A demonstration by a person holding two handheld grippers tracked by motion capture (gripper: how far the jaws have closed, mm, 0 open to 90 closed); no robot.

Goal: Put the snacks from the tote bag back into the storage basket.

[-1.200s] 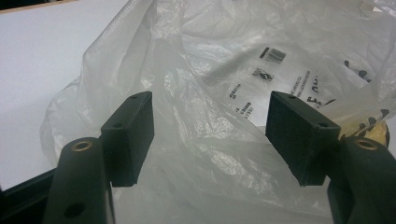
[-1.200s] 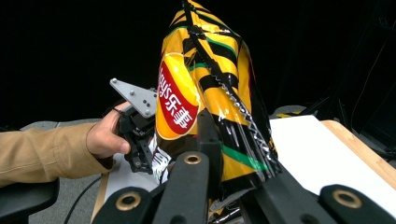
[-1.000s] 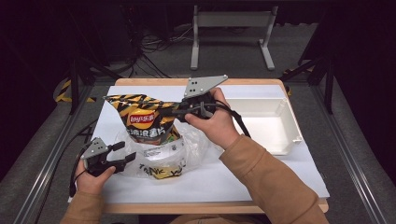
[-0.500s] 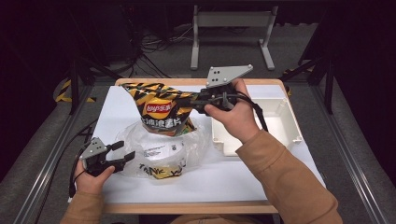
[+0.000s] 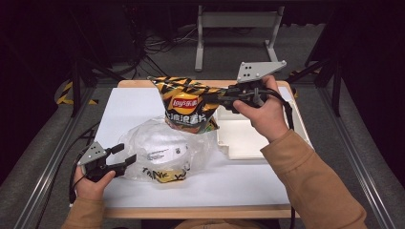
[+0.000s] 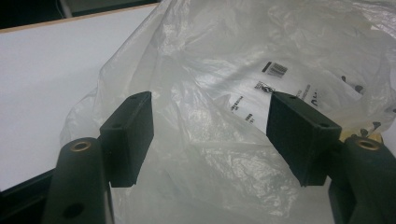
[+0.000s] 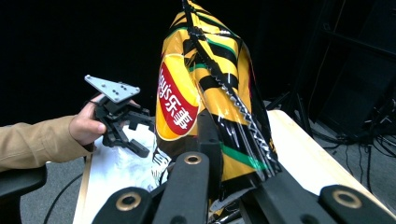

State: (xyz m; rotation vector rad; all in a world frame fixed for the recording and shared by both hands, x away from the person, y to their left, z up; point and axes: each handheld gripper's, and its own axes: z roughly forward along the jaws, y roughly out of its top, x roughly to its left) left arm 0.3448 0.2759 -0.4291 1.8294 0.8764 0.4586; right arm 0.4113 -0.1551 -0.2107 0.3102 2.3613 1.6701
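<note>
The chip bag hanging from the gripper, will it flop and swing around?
Probably a bit. The chip bag is pinched at one edge by the right gripper and hangs free, so it may sway. It looks puffy, so likely light. Its shiny foil may be slippery.

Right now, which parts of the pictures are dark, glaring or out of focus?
High view: the white table sheet is brightly lit and the room behind is almost black. Left gripper view: the clear plastic bag shines with soft glare, and the near black pads look slightly blurred. Right gripper view: the chip bag is sharp against a black background.
</note>
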